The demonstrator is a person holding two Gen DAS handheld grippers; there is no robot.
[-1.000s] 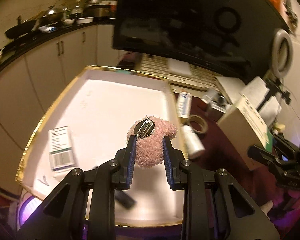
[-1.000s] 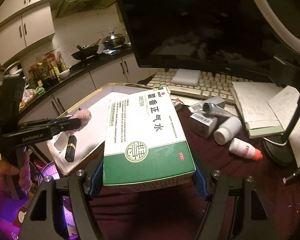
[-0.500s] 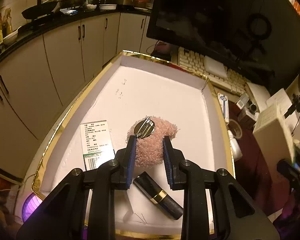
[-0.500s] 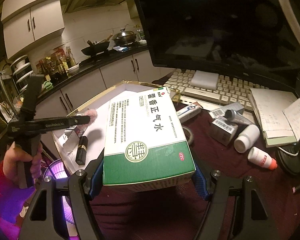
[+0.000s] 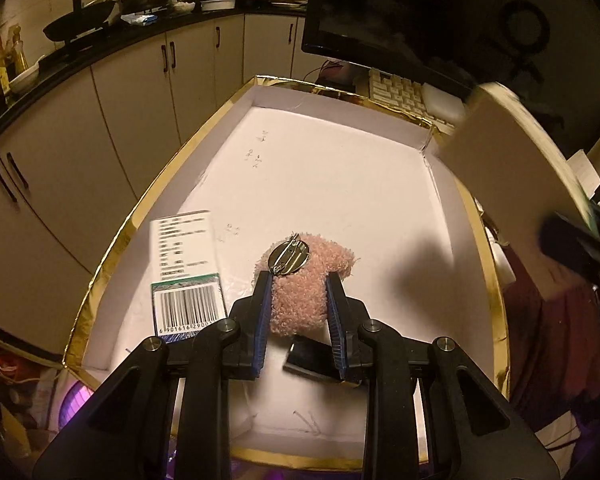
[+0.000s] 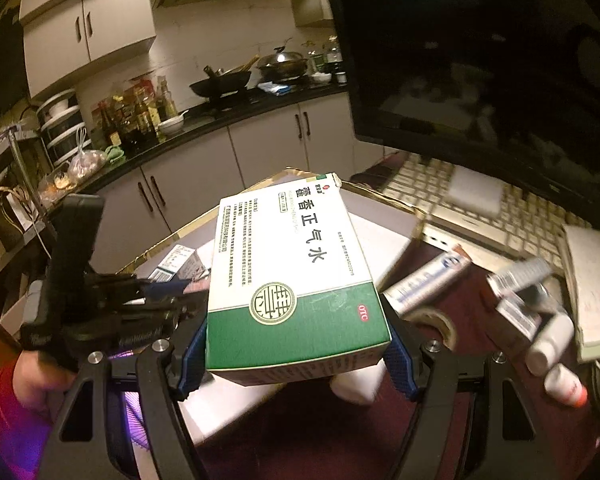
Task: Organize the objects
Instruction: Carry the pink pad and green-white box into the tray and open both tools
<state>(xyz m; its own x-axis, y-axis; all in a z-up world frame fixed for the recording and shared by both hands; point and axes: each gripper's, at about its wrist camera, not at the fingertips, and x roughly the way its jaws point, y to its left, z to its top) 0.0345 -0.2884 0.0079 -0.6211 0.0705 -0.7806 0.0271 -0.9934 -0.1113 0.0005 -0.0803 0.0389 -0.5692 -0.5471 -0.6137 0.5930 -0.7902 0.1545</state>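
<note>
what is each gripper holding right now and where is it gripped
Left gripper pinches the pink plush brooch by its sides. Right gripper clamps the green-and-white medicine box across its near end.

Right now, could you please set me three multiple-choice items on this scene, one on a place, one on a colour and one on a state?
1. Where does the small barcoded box lie?
A. on the keyboard
B. inside the gold-rimmed tray
C. on the kitchen counter

2. What colour is the lower band of the medicine box?
A. green
B. red
C. blue

3. What is the left claw doing?
A. hanging open and empty
B. gripping a bottle
C. shut on the pink fuzzy brooch

Answers: 1 B, it rests on the tray's white floor; 2 A, green under the white printed part; 3 C, both pads press the brooch's sides.
</note>
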